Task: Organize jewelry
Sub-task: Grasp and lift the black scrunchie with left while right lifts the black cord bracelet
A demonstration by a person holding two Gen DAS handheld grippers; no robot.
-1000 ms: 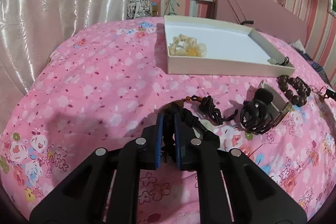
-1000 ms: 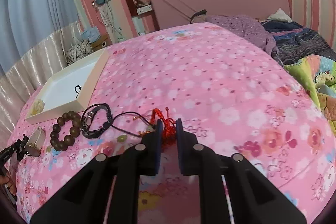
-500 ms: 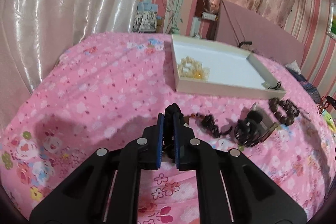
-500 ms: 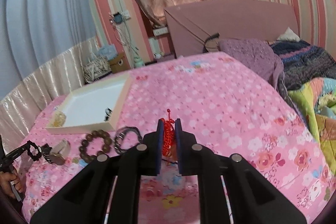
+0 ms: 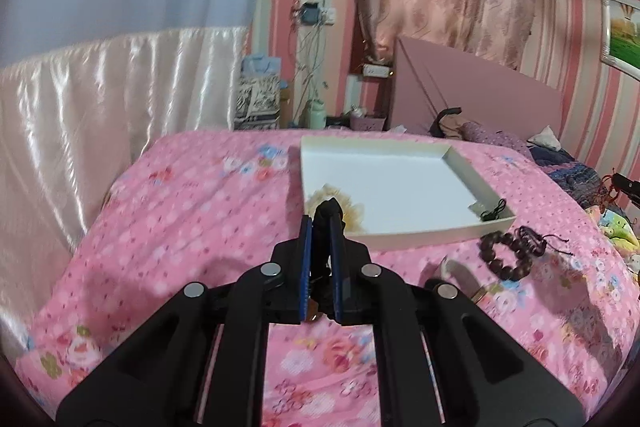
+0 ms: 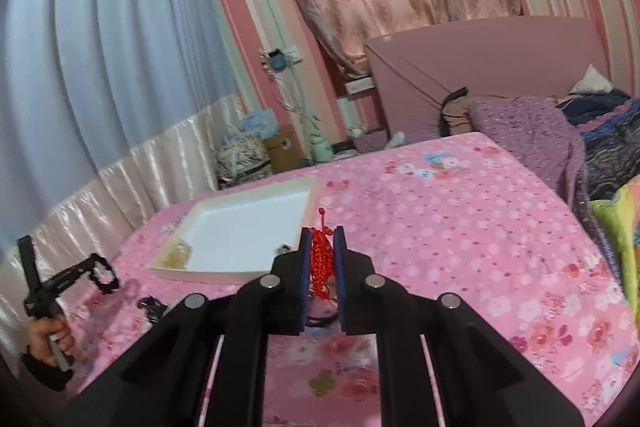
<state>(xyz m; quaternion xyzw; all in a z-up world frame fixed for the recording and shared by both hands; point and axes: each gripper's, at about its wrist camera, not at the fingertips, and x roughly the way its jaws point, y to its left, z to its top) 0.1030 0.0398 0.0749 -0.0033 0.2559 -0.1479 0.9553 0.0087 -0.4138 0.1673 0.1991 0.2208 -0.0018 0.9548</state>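
1. Your left gripper (image 5: 321, 223) is clenched on a black braided cord bracelet (image 5: 329, 209). Its knotted end pokes up past the blue pads, and the rest is pinched down between them, clear of the bedspread.
2. Your right gripper (image 6: 323, 233) is clenched on a red knotted cord bracelet (image 6: 321, 259). It is a bright red bunched weave, with a thin tail sticking up above the fingertips and a loop hanging below the pads.
3. The white tray (image 5: 424, 235) lies on the pink floral bedspread (image 5: 192, 211) just beyond your left fingertips. From your right gripper the same tray (image 6: 200, 273) sits ahead and to the left.
4. Inside the tray, a pale cream beaded bracelet (image 5: 354, 209) rests in the near left corner, partly hidden behind your left fingertips. A small dark piece (image 5: 494, 213) lies in the near right corner; it is too small to name.
5. Outside the tray, to the right of your left gripper, a brown wooden bead bracelet (image 5: 505, 254) lies on the bedspread, touching a black braided bracelet (image 5: 532, 241) on its far side. Nearer you, a metallic item (image 5: 464, 277) shows beside the gripper's right arm; you cannot tell what it is.
6. In the right wrist view, your left hand (image 6: 50, 341) holds the other gripper's handle at the far left.
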